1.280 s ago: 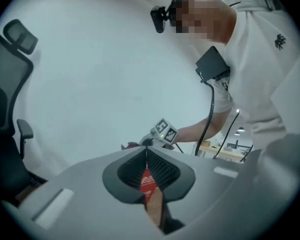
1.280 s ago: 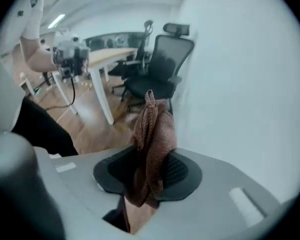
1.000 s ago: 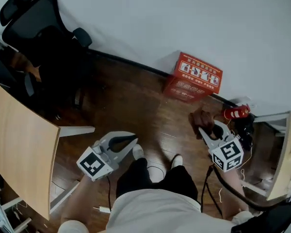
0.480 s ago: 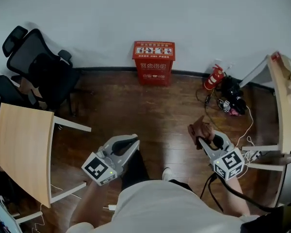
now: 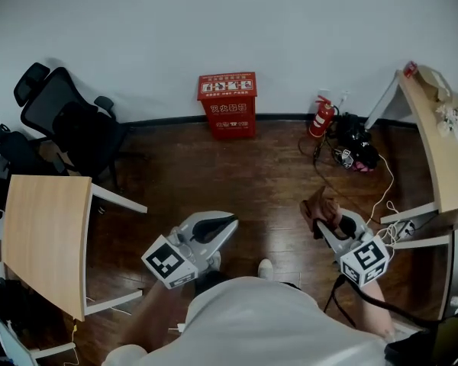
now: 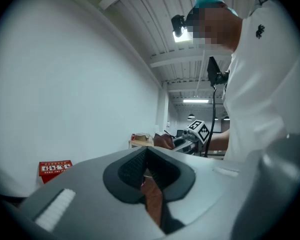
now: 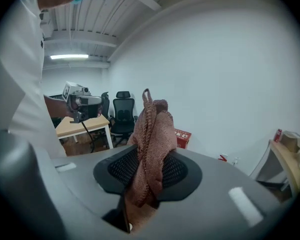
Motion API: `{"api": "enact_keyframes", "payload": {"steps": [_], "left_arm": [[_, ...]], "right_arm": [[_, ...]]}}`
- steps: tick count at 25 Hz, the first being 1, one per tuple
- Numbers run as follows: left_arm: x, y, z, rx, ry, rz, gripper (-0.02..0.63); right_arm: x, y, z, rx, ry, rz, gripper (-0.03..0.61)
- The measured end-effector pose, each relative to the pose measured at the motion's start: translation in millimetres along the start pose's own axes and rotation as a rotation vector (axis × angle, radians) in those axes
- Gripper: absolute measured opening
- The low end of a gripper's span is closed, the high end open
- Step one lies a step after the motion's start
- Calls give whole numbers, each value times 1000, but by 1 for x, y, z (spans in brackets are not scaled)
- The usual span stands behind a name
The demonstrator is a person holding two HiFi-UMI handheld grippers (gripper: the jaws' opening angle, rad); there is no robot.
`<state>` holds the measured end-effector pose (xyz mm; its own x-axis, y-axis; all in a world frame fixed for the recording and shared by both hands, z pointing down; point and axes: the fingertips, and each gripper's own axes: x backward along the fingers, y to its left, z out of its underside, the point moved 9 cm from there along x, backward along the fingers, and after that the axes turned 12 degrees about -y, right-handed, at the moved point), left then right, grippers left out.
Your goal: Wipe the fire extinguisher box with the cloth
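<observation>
The red fire extinguisher box (image 5: 227, 105) stands on the wooden floor against the white wall, well ahead of both grippers. It also shows small in the left gripper view (image 6: 55, 168) and behind the cloth in the right gripper view (image 7: 182, 136). My right gripper (image 5: 326, 218) (image 7: 147, 156) is shut on a brown knitted cloth (image 5: 319, 207) (image 7: 150, 139) that sticks up from the jaws. My left gripper (image 5: 225, 224) (image 6: 147, 156) is shut with nothing in it. Both are held low, close to the person's body.
A red fire extinguisher (image 5: 320, 117) stands right of the box, with a black bundle and cables (image 5: 355, 151) beside it. A black office chair (image 5: 69, 120) and a wooden table (image 5: 42, 239) are at the left. Another table (image 5: 435, 143) is at the right.
The head view has swung and pulled back, so the red box now sits farther off, square against the wall. Both grippers keep their pose; the cloth stays in the right one.
</observation>
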<state>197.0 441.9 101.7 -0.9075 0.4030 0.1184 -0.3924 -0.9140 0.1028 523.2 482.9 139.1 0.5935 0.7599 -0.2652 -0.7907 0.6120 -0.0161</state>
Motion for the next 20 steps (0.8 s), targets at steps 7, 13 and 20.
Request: {"api": "enact_keyframes", "payload": {"steps": [7,13,20], "left_arm": [[38,16,-10,-21,-5,-23,0],[81,47,-20,-34,-19,-51,0],[121,85,-33,-32,-33,-48,0]], "right_arm": [[-42,40,-27,44,-43,-43,118],[-81,73,-48,73,-38,-68,118],[-123,103,-67,89,-32,-58,118]]}}
